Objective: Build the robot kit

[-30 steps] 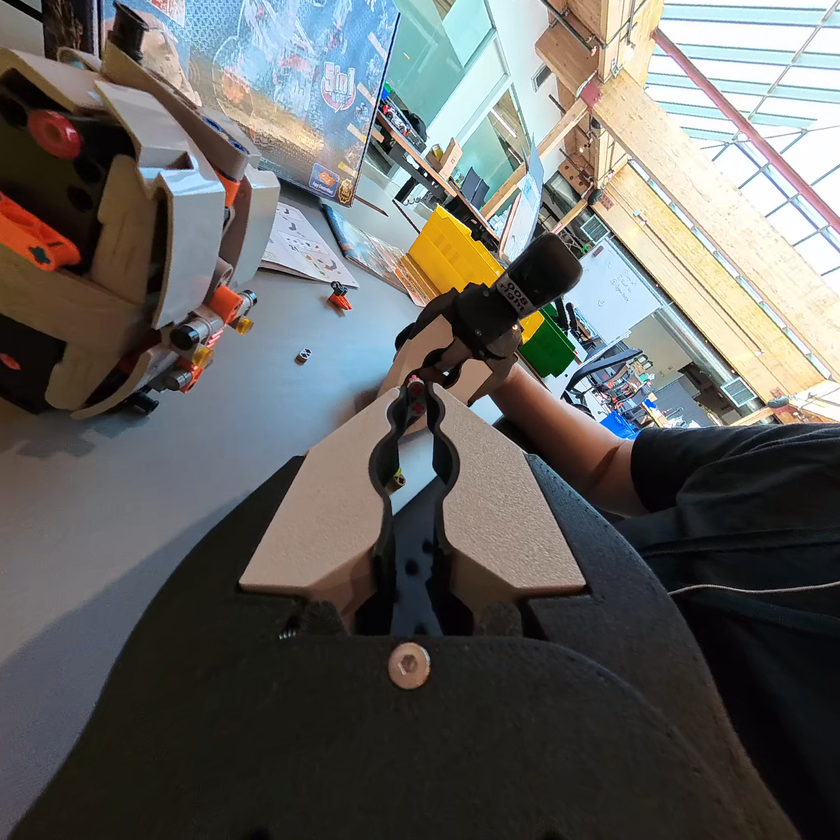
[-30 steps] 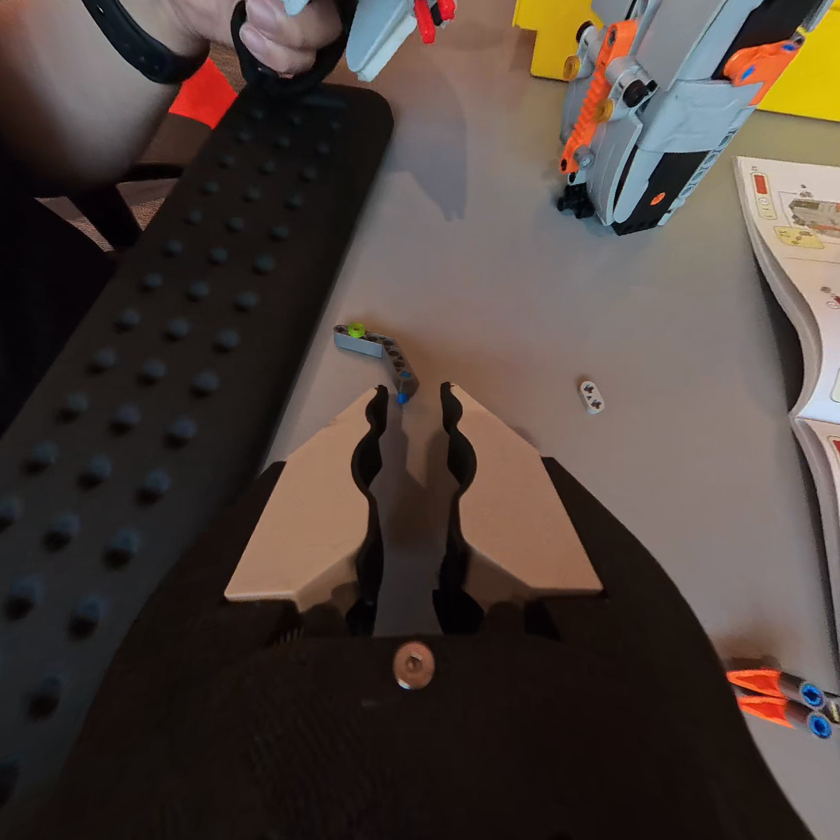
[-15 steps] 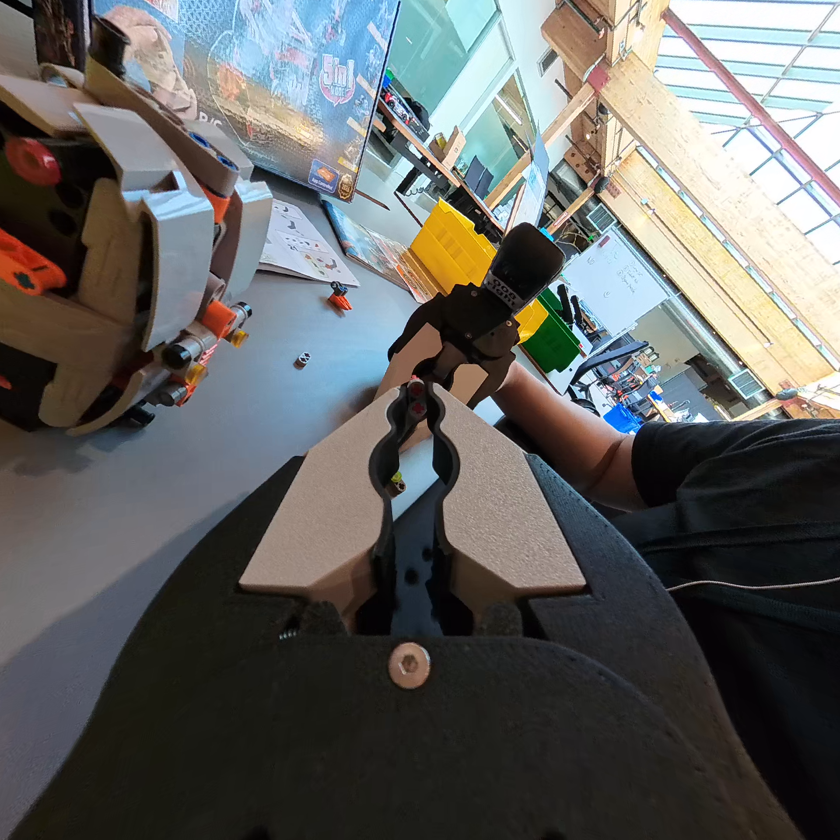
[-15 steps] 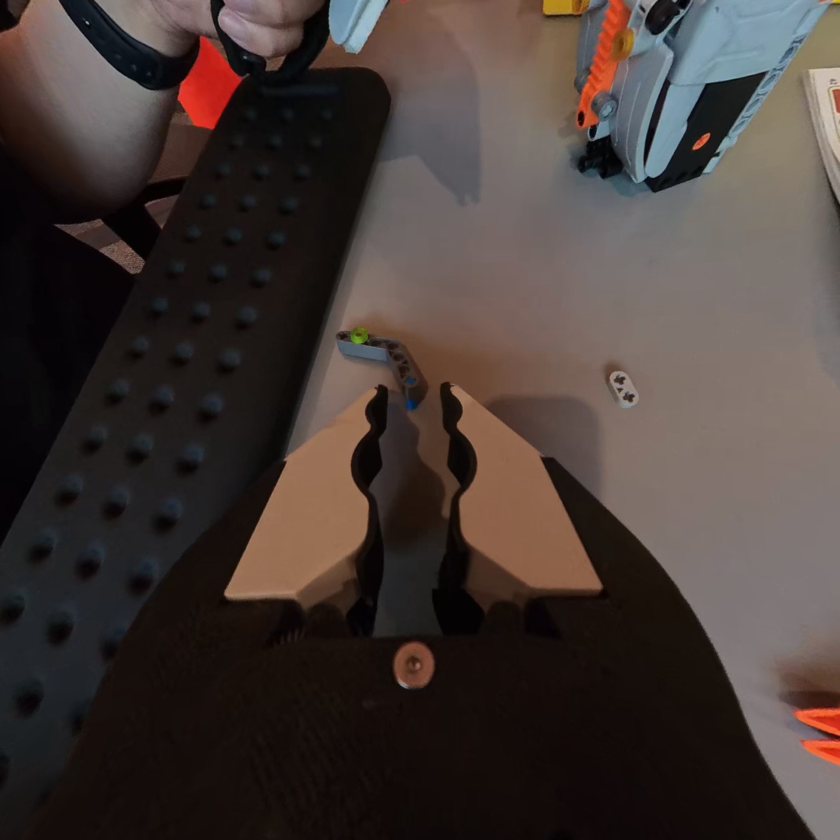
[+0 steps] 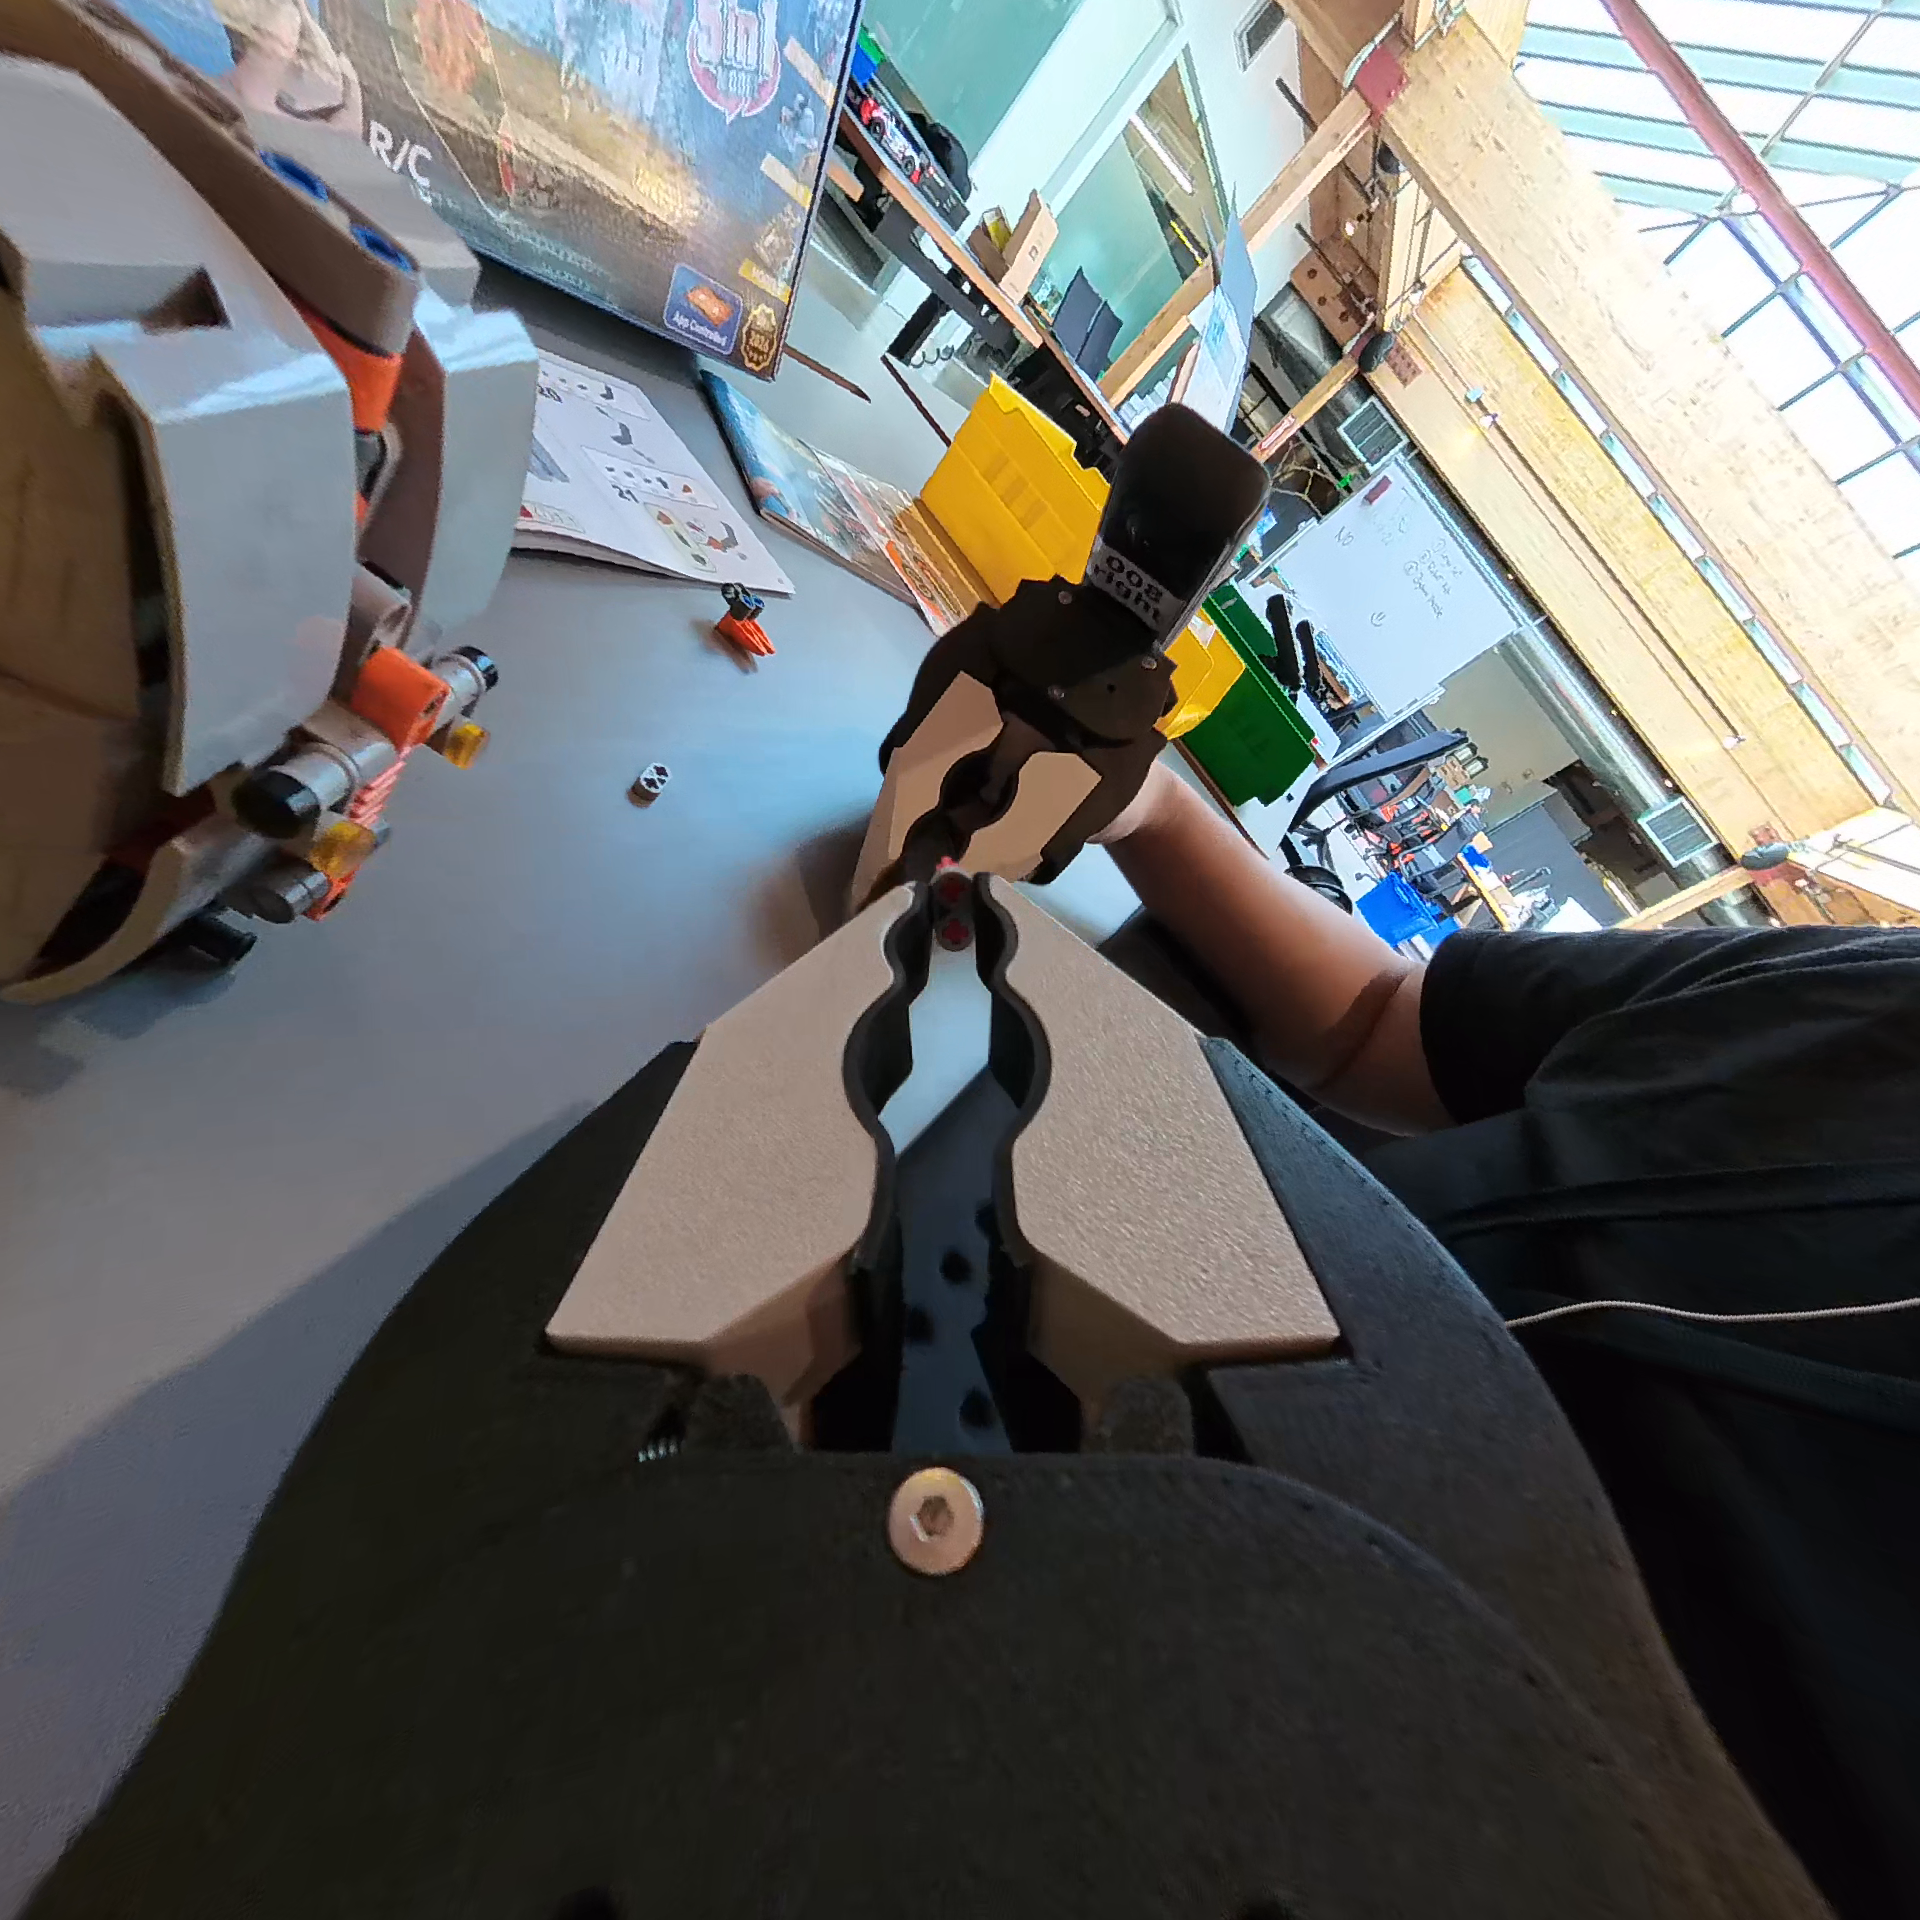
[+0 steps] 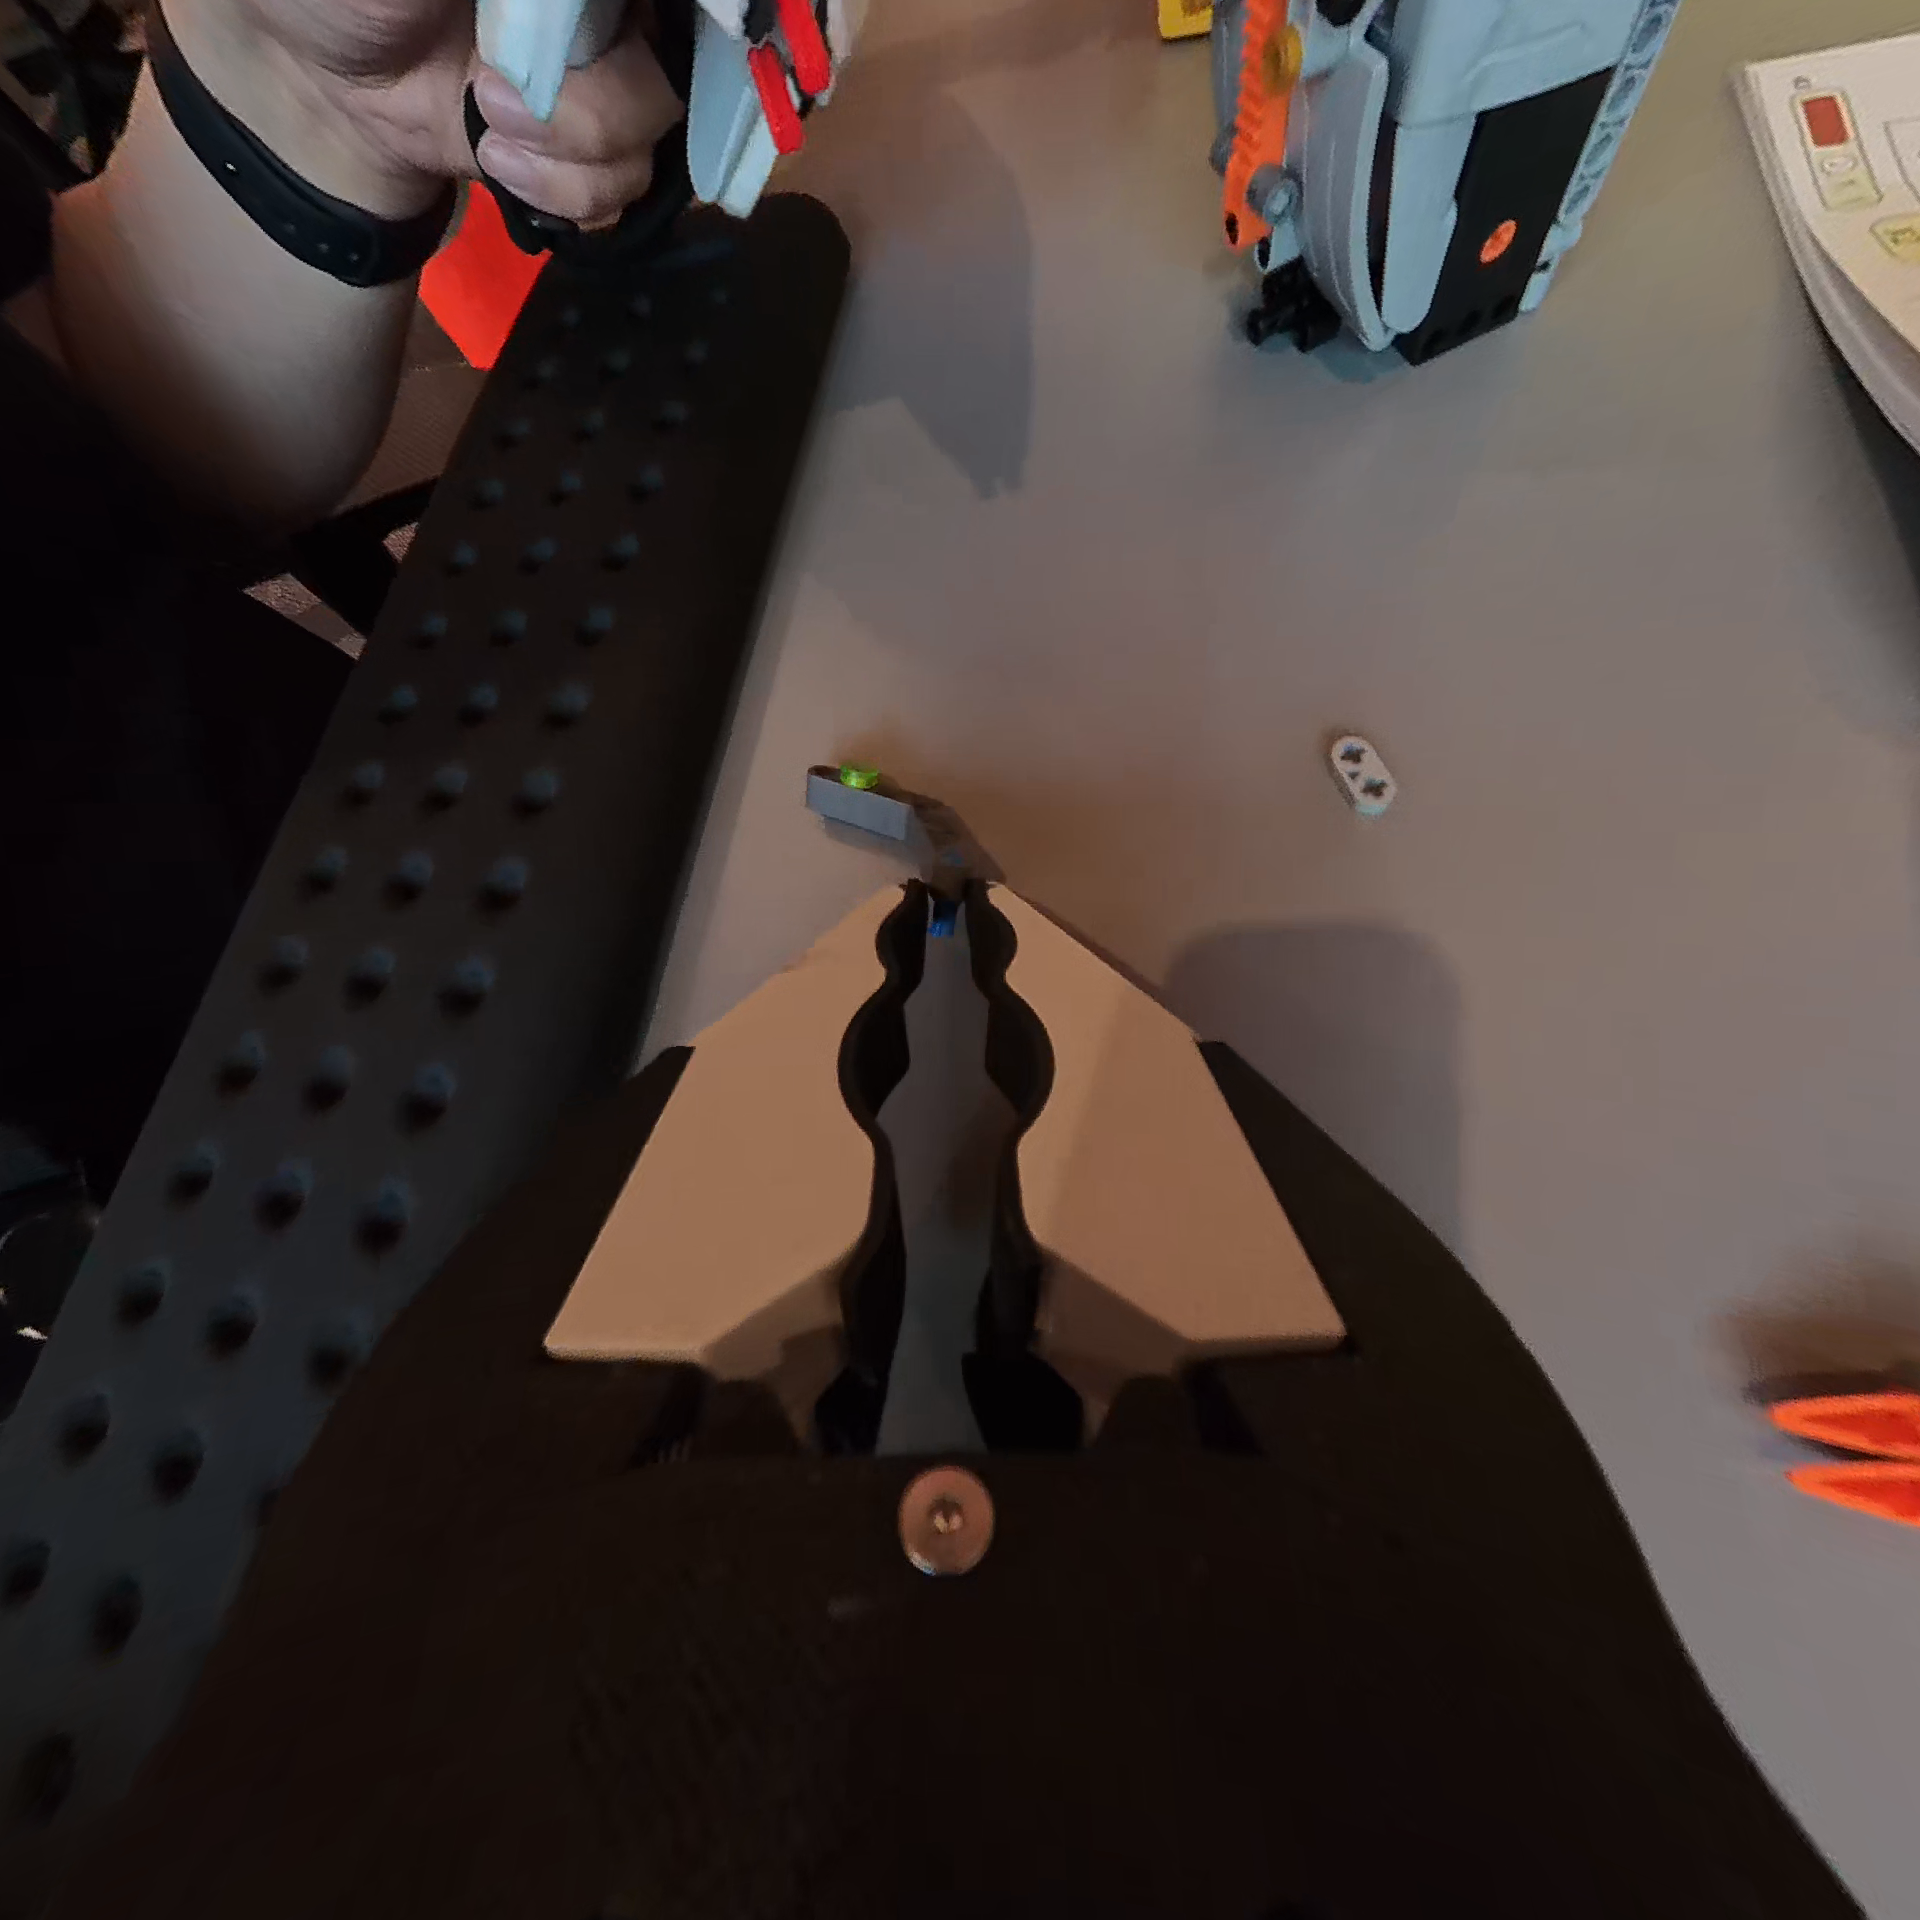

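In the right wrist view my right gripper (image 6: 940, 899) is low over the grey table (image 6: 1351, 582). Its jaws are closed on the near end of a grey bent beam (image 6: 868, 816), which carries a green pin (image 6: 857, 774) and a blue pin (image 6: 943, 920). My left gripper (image 5: 950, 896) is shut on a small red piece (image 5: 950, 920). It shows again at the top left of the right wrist view, where its fingers (image 6: 727, 114) hold the red piece (image 6: 779, 73) above the table. In the left wrist view the right gripper (image 5: 940, 847) points down just beyond my left fingertips.
A large grey, orange and black brick model (image 6: 1455, 177) stands at the back and shows in the left wrist view (image 5: 229, 520). A small light-grey connector (image 6: 1361, 774), orange pieces (image 6: 1849, 1455), an instruction booklet (image 5: 634, 488), a printed box (image 5: 582, 135) and a yellow bin (image 5: 1018, 488) lie around. A long black studded panel (image 6: 468, 779) runs along the left. The gap from one gripper's tips to the other's is roughly 12 cm. To the small light-grey connector (image 6: 1361, 774): right tips about 7 cm, left tips about 12 cm. It turns up in the left wrist view (image 5: 657, 782) as well.
My right gripper has moved forward and closed on the blue-pin end of the bent beam. My left gripper has shifted slightly, still holding the red piece.
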Tool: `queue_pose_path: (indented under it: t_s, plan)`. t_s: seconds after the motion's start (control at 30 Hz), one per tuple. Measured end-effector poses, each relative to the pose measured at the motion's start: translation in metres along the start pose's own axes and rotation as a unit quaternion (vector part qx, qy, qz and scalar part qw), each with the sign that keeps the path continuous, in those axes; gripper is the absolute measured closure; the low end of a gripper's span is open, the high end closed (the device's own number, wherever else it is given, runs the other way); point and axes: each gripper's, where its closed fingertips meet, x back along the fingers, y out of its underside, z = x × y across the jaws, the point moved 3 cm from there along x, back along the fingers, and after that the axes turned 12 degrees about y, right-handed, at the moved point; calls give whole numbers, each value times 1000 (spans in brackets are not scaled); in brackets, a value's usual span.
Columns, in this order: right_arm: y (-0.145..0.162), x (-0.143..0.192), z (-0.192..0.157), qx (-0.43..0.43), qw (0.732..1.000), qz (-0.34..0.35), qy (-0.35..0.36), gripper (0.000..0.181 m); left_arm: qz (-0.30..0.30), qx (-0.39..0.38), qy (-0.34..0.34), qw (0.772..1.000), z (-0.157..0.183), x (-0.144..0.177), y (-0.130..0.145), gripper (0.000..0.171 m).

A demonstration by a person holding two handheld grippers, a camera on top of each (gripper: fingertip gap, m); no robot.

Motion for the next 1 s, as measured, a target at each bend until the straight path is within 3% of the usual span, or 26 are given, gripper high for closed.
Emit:
queue_pose_path:
  t_s: [0.23,0.5,0.73,1.0]
  plan:
    - [7,22,18,-13,999,-34,36,174,-17,17,8,1000,-2,-3,8,166]
    - [9,52,52,72,971,-195,121,174,-25,30,5,999,0,2,9,165]
    - [10,53,65,127,913,-376,96,173,-35,46,9,998,4,4,18,166]
    - [8,39,67,99,913,-393,56,172,-36,59,17,997,2,6,20,166]
